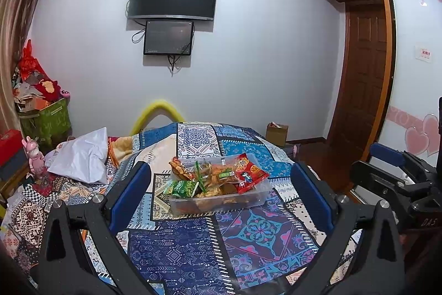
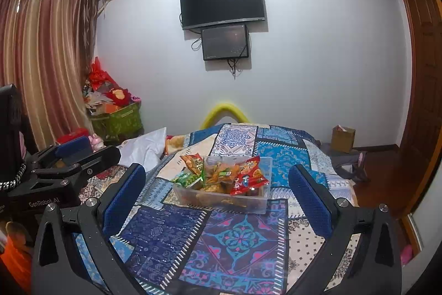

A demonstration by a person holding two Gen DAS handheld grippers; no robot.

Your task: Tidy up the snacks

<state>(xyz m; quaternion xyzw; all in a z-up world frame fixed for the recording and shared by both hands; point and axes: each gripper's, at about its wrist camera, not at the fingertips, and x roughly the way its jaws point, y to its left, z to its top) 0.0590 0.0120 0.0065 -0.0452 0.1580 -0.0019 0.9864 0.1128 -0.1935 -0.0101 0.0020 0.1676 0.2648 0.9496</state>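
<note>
Nearest the cameras, the left gripper [image 1: 221,192] and the right gripper [image 2: 216,190] hung side by side above the patterned tablecloth [image 1: 176,253], each with its blue-padded fingers spread wide and holding nothing. The bare cloth between them and the work gave free room to advance, though the two tools sat close together and could knock each other if both reached in at once. Just beyond lay the clear plastic box [image 1: 259,198], heaped with snack packets; the red packet [image 1: 248,173] and the green packet [image 1: 182,188] overhung its rim, so a careless grab might have tipped them out or slid the light box across the cloth. Farther on, the round table's far edge [image 2: 240,126] curved off toward the wall, so anything pushed that way risked dropping.
</note>
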